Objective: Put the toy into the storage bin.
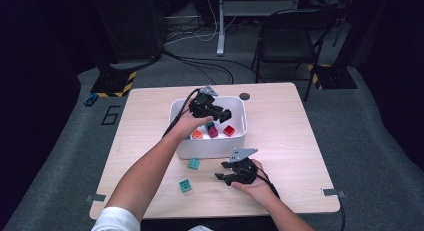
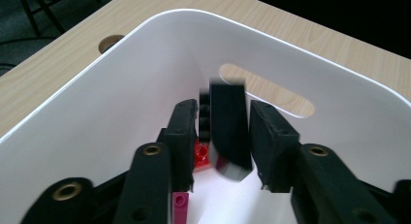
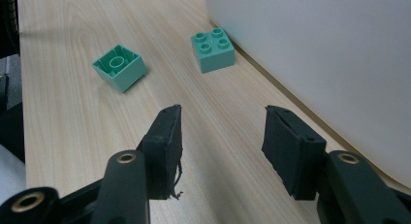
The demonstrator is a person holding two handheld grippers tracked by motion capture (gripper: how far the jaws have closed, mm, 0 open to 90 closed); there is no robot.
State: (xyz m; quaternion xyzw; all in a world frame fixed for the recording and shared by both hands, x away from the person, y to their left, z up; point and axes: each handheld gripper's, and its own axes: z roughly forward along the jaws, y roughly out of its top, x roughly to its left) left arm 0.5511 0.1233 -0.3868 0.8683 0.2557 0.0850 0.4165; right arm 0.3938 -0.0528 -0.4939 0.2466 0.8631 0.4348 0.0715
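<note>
Black brick (image 2: 228, 129) sits blurred between the left gripper's (image 2: 220, 136) slightly parted jaws above the white bin (image 2: 121, 103); released crooked, it could bounce off the red brick (image 2: 201, 156) below.

The white bin (image 1: 210, 148) sits mid-table (image 1: 280, 156), several bricks lying inside it near its front wall. Over the bin, the left gripper (image 1: 225, 114) with a black brick (image 2: 230, 129) between its jaws. In front of the bin, two bricks on the tabletop: one (image 1: 194, 164) just beside the wall, another (image 1: 185, 186) nearer the person. To their right, the right gripper (image 1: 221, 177) near the table.
</note>
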